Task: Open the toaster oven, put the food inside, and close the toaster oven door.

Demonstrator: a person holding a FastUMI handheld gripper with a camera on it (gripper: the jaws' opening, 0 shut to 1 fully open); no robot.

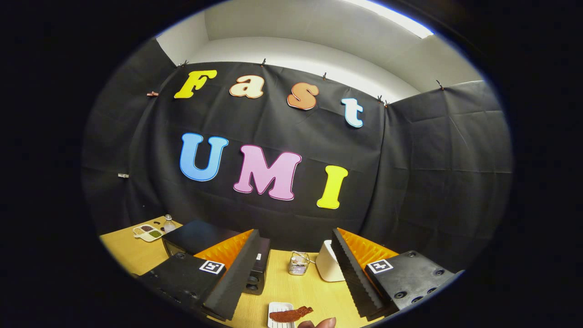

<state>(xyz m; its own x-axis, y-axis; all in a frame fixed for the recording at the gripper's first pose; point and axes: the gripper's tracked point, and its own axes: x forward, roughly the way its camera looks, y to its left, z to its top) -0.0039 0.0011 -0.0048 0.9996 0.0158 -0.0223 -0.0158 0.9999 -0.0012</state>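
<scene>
My gripper (294, 273) is open, raised above the wooden table (300, 291), with nothing between its fingers. The black toaster oven (193, 237) stands beyond and partly behind the left finger (237, 278), its knobs (253, 282) showing beside that finger; whether its door is open I cannot tell. A brownish-red strip of food (291, 314) lies on a small white plate (278, 312) on the table below the gap between the fingers. A person's fingertips (319, 323) rest just beside the plate.
A small wire holder (299, 263) and a white appliance (327, 266) stand on the table ahead between the fingers. A white divided tray with seeds (148, 232) and a small bottle (169, 223) sit at the far left behind the oven.
</scene>
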